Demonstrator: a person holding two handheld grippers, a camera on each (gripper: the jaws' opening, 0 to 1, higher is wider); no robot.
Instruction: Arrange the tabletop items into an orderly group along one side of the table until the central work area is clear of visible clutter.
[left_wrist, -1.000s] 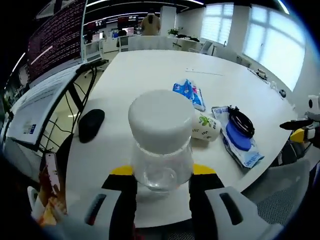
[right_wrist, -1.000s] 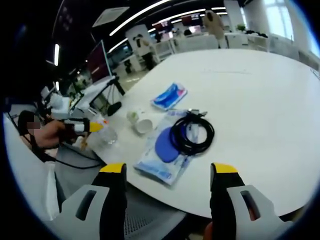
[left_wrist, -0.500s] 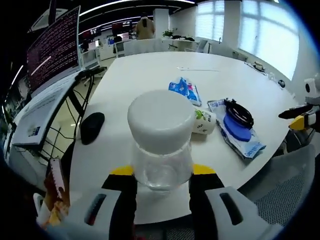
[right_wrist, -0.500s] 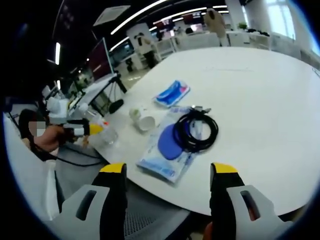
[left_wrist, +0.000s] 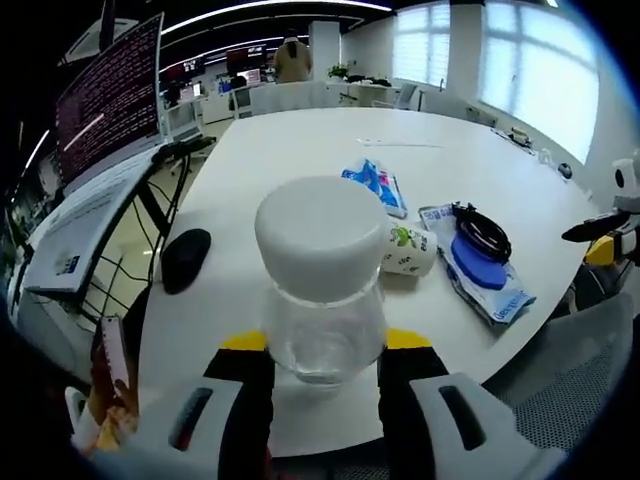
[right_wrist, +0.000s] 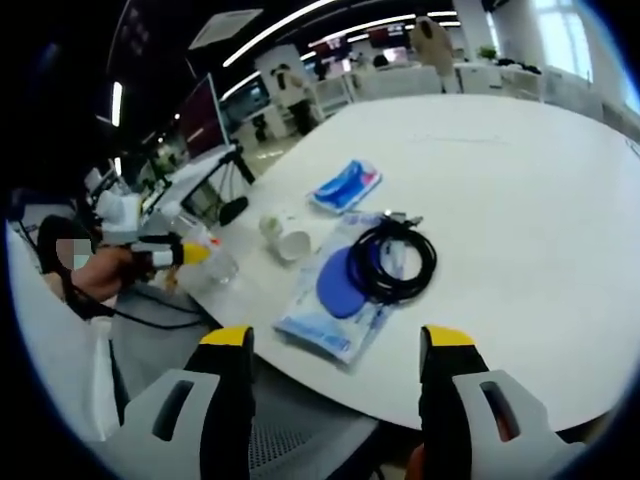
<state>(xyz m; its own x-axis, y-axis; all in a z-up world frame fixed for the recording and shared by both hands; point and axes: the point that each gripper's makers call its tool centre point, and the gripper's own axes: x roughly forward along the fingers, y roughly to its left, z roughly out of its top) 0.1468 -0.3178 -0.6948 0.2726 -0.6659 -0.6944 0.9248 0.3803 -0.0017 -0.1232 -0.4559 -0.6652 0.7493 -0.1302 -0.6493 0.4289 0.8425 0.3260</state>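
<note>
In the left gripper view the left gripper (left_wrist: 323, 370) has its fingers closed against the lower body of a clear jar (left_wrist: 323, 325) with a broad white lid (left_wrist: 322, 238) — the jar stands upright between them at the near edge of the white desk (left_wrist: 290, 140). The jar's base is hidden behind the fingers, so whether it rests on the desk or hangs just above it cannot be told. Beyond it lie a paper cup (left_wrist: 410, 250) on its side, a blue-and-white packet (left_wrist: 377, 186), and a flat pouch (left_wrist: 487, 285) carrying a blue disc (left_wrist: 478, 258) and a coiled black cable (left_wrist: 484, 231). A black mouse (left_wrist: 185, 258) sits to the left, well apart.

In the right gripper view the right gripper (right_wrist: 337, 375) hovers off the desk edge, fingers spread wide and empty, the pouch just beyond them. The jar appears there small and blurred — probably still upright.
</note>
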